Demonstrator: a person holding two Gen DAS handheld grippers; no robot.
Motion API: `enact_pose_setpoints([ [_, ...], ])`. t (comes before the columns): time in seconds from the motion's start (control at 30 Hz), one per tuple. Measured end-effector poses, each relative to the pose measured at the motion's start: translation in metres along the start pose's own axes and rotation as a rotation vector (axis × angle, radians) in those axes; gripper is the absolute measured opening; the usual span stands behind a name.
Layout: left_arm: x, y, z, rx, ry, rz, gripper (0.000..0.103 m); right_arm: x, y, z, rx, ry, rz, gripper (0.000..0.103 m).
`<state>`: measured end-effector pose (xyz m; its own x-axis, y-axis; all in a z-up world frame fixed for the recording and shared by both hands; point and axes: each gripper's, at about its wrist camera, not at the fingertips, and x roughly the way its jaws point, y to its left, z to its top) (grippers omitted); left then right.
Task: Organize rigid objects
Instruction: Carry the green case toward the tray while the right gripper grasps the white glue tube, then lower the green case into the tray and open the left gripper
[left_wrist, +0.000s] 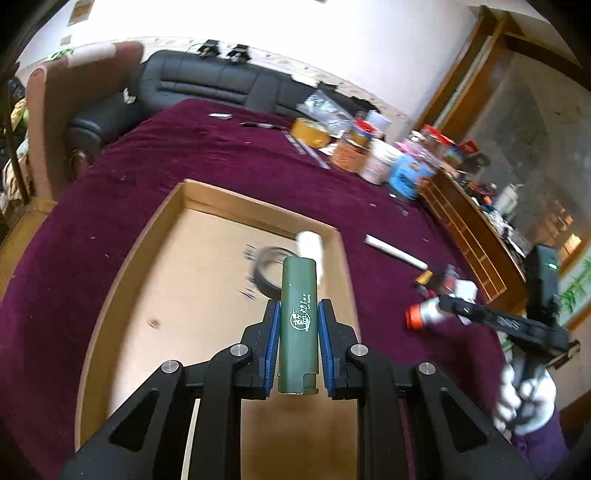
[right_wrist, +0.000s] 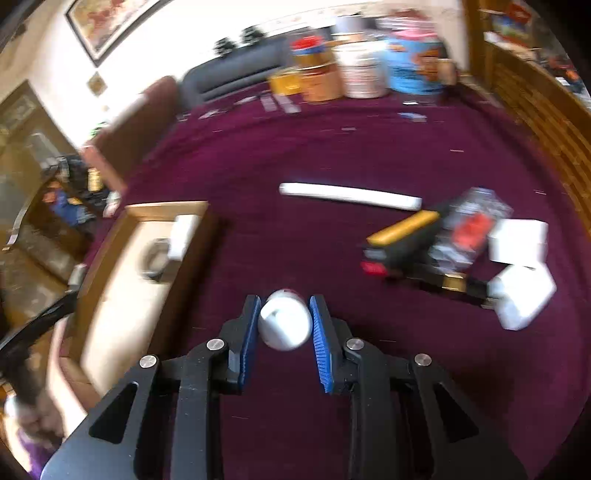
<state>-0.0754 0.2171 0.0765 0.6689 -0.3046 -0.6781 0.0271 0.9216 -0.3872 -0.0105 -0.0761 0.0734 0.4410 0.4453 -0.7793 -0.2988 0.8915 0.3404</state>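
Now your left gripper (left_wrist: 297, 325) clamps a green plastic cylinder (left_wrist: 298, 325) above the shallow cardboard tray (left_wrist: 122, 273), while your right gripper (right_wrist: 283, 325) grasps a small white bottle (right_wrist: 284, 323).

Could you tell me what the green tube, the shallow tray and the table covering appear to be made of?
Green tube: probably matte painted metal or hard plastic; smooth, evenly dull, with crisp white print.
Shallow tray: likely corrugated cardboard; flat tan faces and a thin brown rim.
Table covering: looks like velvety maroon fabric; soft folds at the edge and clinging lint.
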Motion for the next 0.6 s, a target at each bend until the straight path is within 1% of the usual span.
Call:
enact_pose_setpoints([
  [0.03,0.006,0.007,0.005,-0.014,0.009,0.004,0.017,0.006,0.013,0.003,-0.017,0.011,0.019,0.025],
  [0.07,0.011,0.014,0.008,-0.028,0.016,0.016,0.017,0.012,0.027,0.006,-0.042,0.018,0.03,0.023],
  [0.1,0.017,0.02,0.012,-0.038,0.023,0.028,0.017,0.017,0.036,0.008,-0.062,0.022,0.033,0.017],
  [0.17,0.023,0.03,0.013,-0.046,0.031,0.036,0.017,0.022,0.055,0.008,-0.104,0.023,0.037,0.017],
  [0.23,0.029,0.038,0.015,-0.054,0.043,0.048,0.017,0.026,0.067,0.01,-0.131,0.016,0.032,0.017],
  [0.33,0.045,0.047,0.016,-0.079,0.081,0.042,0.017,0.034,0.073,0.013,-0.154,0.027,0.011,0.018],
  [0.4,0.056,0.052,0.018,-0.099,0.107,0.039,0.016,0.042,0.076,0.015,-0.176,0.057,0.024,0.018],
  [0.47,0.063,0.053,0.02,-0.107,0.128,0.046,0.016,0.047,0.077,0.009,-0.211,0.077,-0.015,0.019],
  [0.53,0.07,0.052,0.024,-0.113,0.145,0.05,0.016,0.05,0.075,-0.001,-0.248,0.104,-0.021,0.024],
  [0.6,0.078,0.049,0.031,-0.107,0.153,0.061,0.016,0.057,0.074,-0.008,-0.27,0.124,-0.035,0.025],
])
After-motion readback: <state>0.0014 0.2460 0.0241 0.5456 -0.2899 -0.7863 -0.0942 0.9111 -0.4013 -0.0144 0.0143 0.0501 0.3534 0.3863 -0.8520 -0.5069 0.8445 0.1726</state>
